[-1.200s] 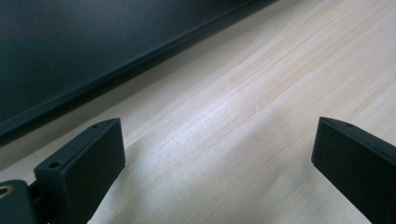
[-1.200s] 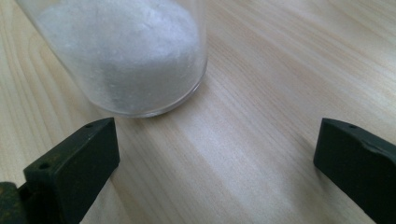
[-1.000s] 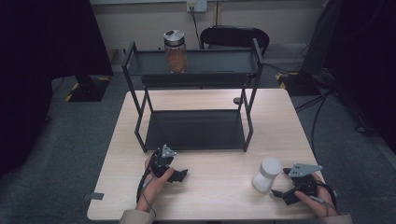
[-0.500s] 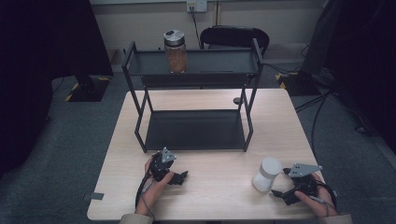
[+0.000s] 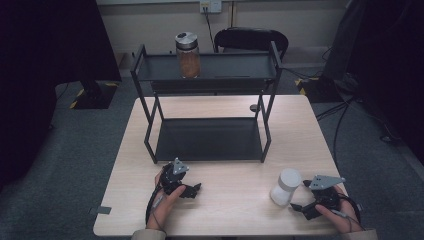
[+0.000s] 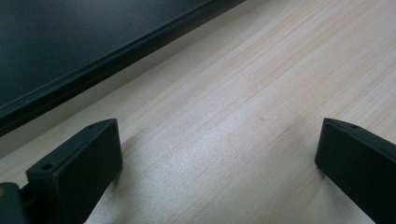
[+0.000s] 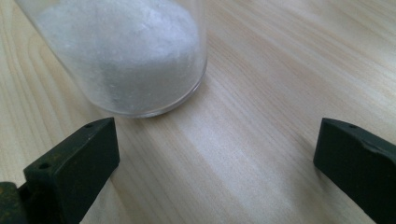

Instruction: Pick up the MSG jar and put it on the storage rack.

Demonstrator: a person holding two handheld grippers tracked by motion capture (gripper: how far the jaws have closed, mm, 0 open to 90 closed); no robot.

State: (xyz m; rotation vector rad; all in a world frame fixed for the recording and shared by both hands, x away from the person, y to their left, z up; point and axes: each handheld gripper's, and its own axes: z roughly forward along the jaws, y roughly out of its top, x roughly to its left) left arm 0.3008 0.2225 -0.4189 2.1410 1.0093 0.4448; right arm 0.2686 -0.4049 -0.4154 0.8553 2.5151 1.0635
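Your right hand-held gripper [image 5: 296,206] rests on the bench [image 5: 235,210], jaws spread wide, nothing between them. The white-filled jar [image 5: 286,186] stands upright on the bench just ahead of it, near the left jaw, not touched. Your left hand-held gripper [image 5: 196,189] lies on the bench in front of the black rack [image 5: 207,140], jaws also spread and empty. A brown-filled jar [image 5: 188,55] stands on the rack's upper shelf.

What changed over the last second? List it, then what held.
Nothing visibly moved. The right gripper sits open beside the white jar without holding it, as before; the left gripper rests open on the table in front of the rack. The brown jar stays on the top shelf.
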